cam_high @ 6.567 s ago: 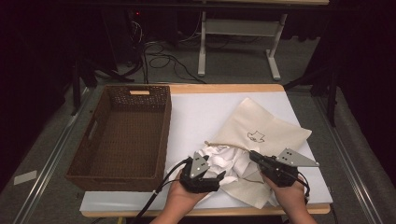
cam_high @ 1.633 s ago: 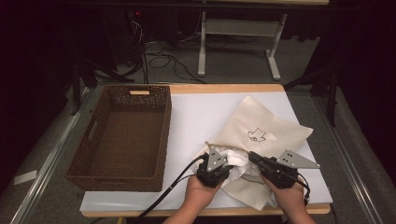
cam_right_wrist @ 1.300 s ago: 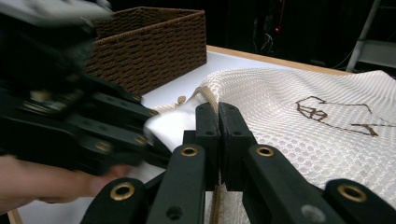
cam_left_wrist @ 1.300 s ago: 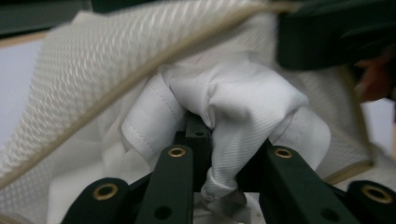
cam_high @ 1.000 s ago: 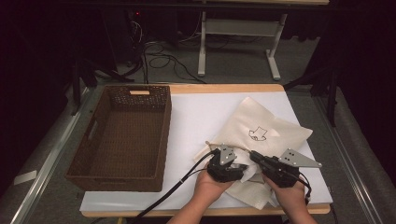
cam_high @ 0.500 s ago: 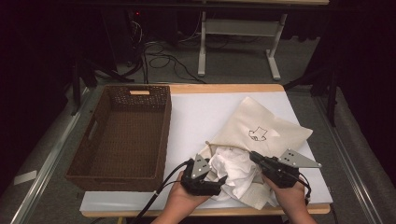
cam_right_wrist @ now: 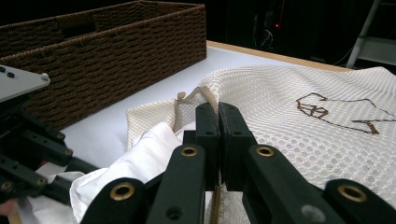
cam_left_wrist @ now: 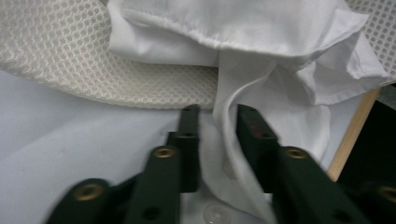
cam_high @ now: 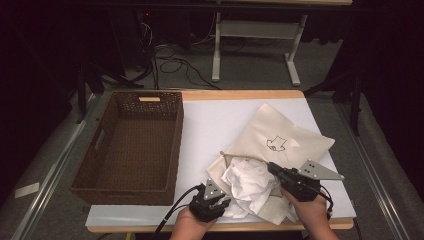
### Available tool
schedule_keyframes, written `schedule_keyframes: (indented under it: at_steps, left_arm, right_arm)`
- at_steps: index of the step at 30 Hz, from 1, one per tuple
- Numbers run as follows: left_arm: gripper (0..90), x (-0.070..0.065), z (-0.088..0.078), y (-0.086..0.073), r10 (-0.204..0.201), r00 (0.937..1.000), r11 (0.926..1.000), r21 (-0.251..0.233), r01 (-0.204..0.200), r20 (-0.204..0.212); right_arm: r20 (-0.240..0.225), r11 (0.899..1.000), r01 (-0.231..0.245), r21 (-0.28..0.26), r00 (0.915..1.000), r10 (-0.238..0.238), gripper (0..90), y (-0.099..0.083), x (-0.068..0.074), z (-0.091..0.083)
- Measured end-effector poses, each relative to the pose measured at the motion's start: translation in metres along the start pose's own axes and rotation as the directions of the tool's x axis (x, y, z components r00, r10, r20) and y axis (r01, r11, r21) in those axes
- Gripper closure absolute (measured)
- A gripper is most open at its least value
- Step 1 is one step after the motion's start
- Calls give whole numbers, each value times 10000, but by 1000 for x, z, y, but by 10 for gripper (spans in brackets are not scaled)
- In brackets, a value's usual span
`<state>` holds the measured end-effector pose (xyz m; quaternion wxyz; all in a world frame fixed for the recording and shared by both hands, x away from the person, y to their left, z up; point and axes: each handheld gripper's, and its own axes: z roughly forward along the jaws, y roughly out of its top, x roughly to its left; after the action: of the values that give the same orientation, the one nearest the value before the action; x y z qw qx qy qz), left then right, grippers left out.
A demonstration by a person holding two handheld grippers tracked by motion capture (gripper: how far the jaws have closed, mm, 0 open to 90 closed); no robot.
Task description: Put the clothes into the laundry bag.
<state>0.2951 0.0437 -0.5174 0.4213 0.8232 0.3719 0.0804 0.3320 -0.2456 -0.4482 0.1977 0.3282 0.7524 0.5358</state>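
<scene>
Since the frame a second ago, the left hand-held gripper (cam_high: 223, 202) has drawn back from the mesh bag (cam_high: 280, 142) toward the near desk (cam_high: 215, 125) edge, and more white garment (cam_high: 249, 184) now spills from the bag's mouth. That garment lies crumpled at the bag's near opening, partly inside. In the left gripper view, the jaws have just been closing and a fold of the garment (cam_left_wrist: 233, 140) stands between them, pinched. The right hand-held gripper (cam_right_wrist: 218, 116) is clamped on the bag's (cam_right_wrist: 299, 130) rim by the drawstring. The wicker basket (cam_high: 135, 145) sits left of the bag.
</scene>
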Motion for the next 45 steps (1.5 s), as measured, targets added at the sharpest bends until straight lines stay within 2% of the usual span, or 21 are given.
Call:
schedule_keyframes:
  at_steps: [2,5,7,10,12,15,18,21,23,25,27,31,35,38,40,45]
  left_arm:
    - [871,0,-3,2,-32,9999,9999,-163,34,118]
    - [878,-2,-13,10,144,9999,9977,-660,-143,10]
    - [879,-3,-23,16,198,9998,9928,-1179,-199,-20]
    - [880,-7,-36,26,536,9981,9740,-2185,-593,-318]
    - [880,-8,-36,33,607,9972,9618,-2646,-703,-441]
    - [880,-9,-23,41,562,9975,9558,-2864,-660,-424]
    - [880,-9,2,46,671,9952,9592,-2700,-840,-711]
    - [880,-5,27,50,390,9955,9591,-2764,-615,-863]
    - [880,-3,39,54,258,9959,9625,-2670,-481,-866]
    - [879,0,50,58,404,9932,9644,-2558,-673,-1088]
    - [867,5,60,59,348,9927,9717,-2281,-606,-1156]
    - [660,14,54,54,-3,9963,9809,-1938,-163,-855]
    - [479,16,34,45,143,9909,9806,-1917,-400,-1335]
    - [419,19,18,38,191,9890,9800,-1934,-476,-1469]
    - [394,22,10,34,256,9889,9837,-1723,-510,-1464]
    - [319,32,6,22,-248,9916,9890,-1480,58,-1268]
  right_arm:
    - [1,10000,34,3,10000,-34,892,0,0,0]
    - [1,10000,22,-30,10000,-22,892,1,0,0]
    - [2,10000,14,-29,10000,-14,892,1,0,0]
    - [15,10000,28,-22,10000,-28,892,1,0,0]
    - [36,10000,60,-11,10000,-60,892,1,0,1]
    - [21,10000,66,-52,10000,-66,892,1,0,1]
    - [43,10000,51,-67,10000,-51,892,1,0,0]
    - [59,10000,-5,-39,10000,5,892,1,0,0]
    - [32,10000,27,-43,10000,-27,892,1,0,0]
    - [16,10000,40,-46,10000,-40,892,1,-1,1]
    - [-1,10000,44,-58,10000,-44,892,1,-1,1]
    - [-19,10000,27,-49,10000,-27,892,0,-1,0]
    - [-70,10000,58,-29,10000,-58,892,0,-1,2]
    - [-4,10000,92,12,10000,-92,892,1,1,2]
    - [2,10000,67,27,10000,-67,892,1,1,1]
    - [-12,10000,91,32,10000,-91,892,0,1,3]
